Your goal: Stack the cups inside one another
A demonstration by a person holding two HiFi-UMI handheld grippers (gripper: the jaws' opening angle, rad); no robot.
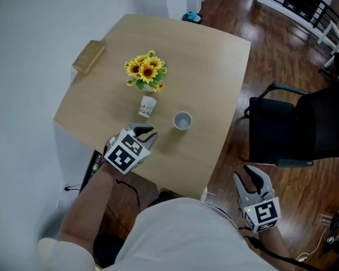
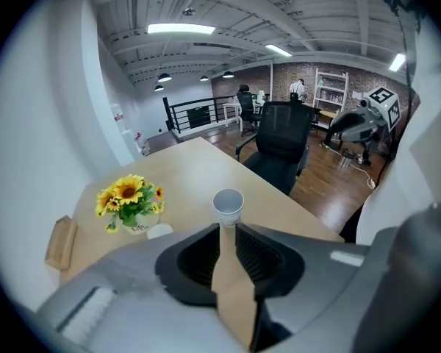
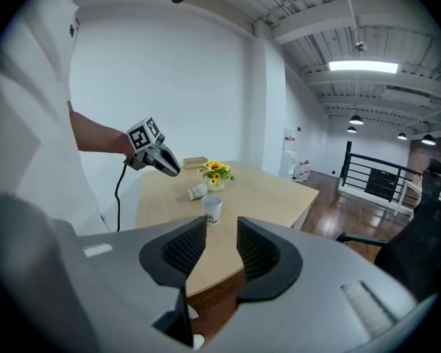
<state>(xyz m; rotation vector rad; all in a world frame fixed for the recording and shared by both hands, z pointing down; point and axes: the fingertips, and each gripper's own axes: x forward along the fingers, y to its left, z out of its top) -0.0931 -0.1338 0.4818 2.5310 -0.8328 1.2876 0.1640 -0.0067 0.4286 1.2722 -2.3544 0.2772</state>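
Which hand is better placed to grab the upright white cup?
Left. The left tongs hover over the wooden table close to the upright white cup, empty and slightly apart. The right tongs hang beyond the table, above the floor.

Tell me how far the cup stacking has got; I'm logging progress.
Nothing done: the upright cup and the tipped cup by the sunflowers sit apart. In hand: nothing; left gripper and right gripper are empty. Left: nest one cup in the other.
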